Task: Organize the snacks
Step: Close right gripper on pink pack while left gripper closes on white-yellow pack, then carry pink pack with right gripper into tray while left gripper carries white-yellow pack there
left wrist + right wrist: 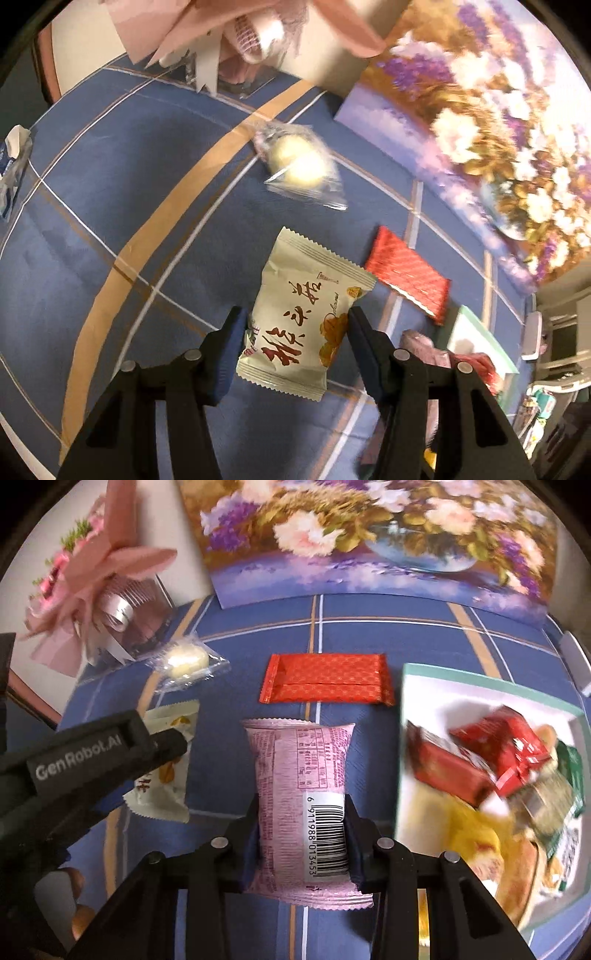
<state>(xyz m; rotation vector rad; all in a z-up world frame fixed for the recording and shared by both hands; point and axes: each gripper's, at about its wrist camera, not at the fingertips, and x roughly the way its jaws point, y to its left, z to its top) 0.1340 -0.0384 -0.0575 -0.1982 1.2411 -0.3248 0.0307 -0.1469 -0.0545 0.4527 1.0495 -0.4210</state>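
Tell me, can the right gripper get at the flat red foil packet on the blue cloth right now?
Probably not yet: the right gripper is shut on a pink barcoded snack packet. The flat red foil packet lies uncovered just beyond, so the path looks free once that is dropped.

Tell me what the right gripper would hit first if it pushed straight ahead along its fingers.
Carrying the pink packet, the right gripper would probably reach the red wrapper on the blue tablecloth first, though depth is unclear.

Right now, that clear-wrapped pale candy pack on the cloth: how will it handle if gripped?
The clear-wrapped candy pack probably crinkles and slips: its film looks glossy and loose. The two rounded pieces inside may shift or roll within it. Likely light, as it looks small and flat on the tablecloth.
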